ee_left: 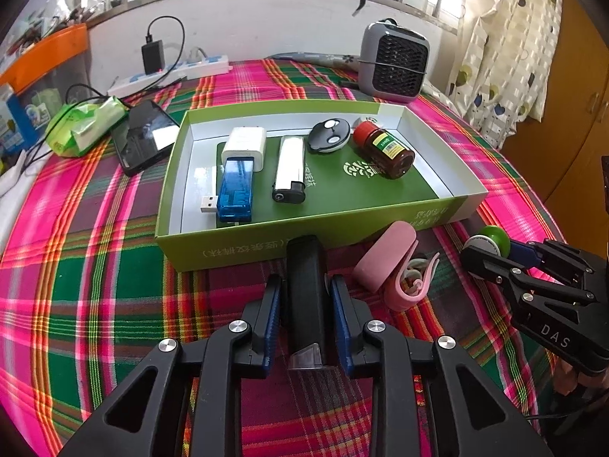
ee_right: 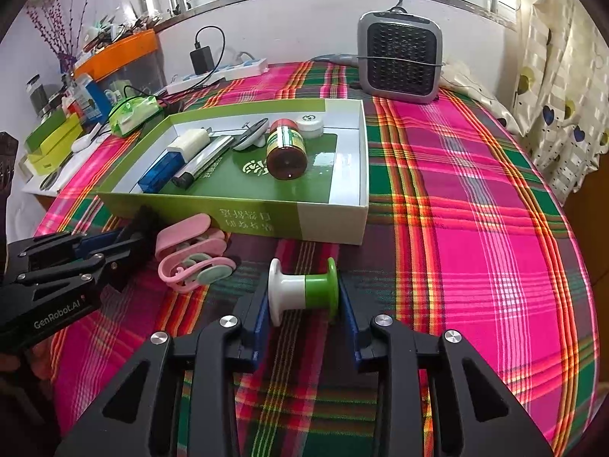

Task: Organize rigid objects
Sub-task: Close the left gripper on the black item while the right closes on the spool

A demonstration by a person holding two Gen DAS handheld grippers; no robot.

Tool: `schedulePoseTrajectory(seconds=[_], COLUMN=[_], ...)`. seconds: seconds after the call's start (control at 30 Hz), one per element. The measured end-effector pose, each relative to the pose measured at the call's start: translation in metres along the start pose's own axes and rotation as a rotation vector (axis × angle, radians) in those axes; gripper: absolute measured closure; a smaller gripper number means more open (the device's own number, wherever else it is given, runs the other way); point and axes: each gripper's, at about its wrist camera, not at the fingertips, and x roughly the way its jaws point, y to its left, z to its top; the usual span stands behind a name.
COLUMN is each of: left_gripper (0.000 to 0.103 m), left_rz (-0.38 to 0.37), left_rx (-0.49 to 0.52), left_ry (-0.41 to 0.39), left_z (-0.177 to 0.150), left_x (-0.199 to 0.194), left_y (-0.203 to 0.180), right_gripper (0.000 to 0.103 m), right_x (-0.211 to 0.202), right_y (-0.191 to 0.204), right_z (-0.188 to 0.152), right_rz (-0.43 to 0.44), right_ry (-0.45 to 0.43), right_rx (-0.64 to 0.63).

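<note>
Between the left claw fingers sits a black lighter, pads just beside its sides, though contact cannot be told. Right claw grips a white-and-green spool by its end discs above the plaid bedspread. Beside them lies a pink clip, against the near wall of the green box, which holds a blue USB reader, white lighter and red-capped jar.

Pink-green plaid cloth, green box
</note>
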Motion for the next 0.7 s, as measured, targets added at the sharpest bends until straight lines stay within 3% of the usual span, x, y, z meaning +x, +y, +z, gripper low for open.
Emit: schedulePoseTrajectory(seconds=[0.7], left_gripper=[0.079], left_rz=[-0.007], left_rx=[-0.002], left_ry=[0.001], left_z=[-0.0008], left_x=[-0.0006], left_y=[-0.0001], right_gripper=[0.07], right_x=[-0.002], right_y=[0.001], right_z=[-0.0006], right_rz=[-0.003], right_ry=[-0.01], right_rx=[-0.01])
